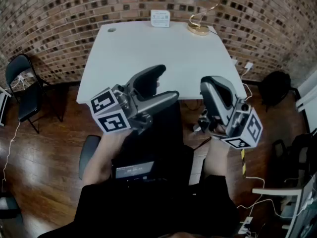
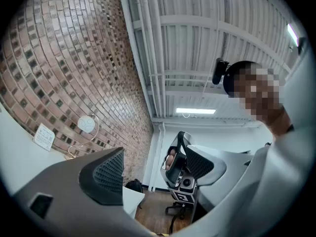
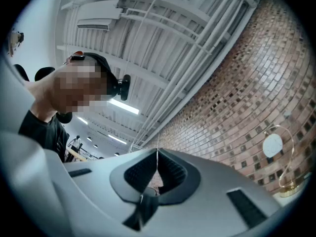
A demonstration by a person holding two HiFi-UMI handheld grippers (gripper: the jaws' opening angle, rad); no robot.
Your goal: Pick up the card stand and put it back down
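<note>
I look down on a white table (image 1: 148, 48) pushed against a brick wall (image 1: 59, 14), with a dark wooden floor (image 1: 39, 152) all round it. The gripper views tip up to a white ribbed ceiling (image 2: 197, 43) with pipes and a strip light (image 2: 195, 111). The card stand (image 1: 200, 15), a gold wire curl holding a round white card, stands upright at the table's far right corner, close to the wall. It also shows in the left gripper view (image 2: 85, 132) and at the right edge of the right gripper view (image 3: 277, 157). At the middle of the table's far edge sits a small white sign (image 1: 160, 18), and near the far left corner lies a small grey disc (image 1: 111, 29). Left of the table a black folding chair (image 1: 22, 90) stands on the floor. To the table's right is a black bag (image 1: 275, 87), and white cables (image 1: 258, 180) trail across the boards. Both my grippers are at the table's near edge, well apart from the stand, with the white top stretching between them and it. The left gripper (image 1: 166, 83) has its fingers spread wide with nothing between them (image 2: 153, 169); through the gap I see the other gripper and the floor. The right gripper (image 1: 212, 86) has its fingers pressed together on nothing (image 3: 157, 169). My dark sleeves fill the space below the table's near edge.
</note>
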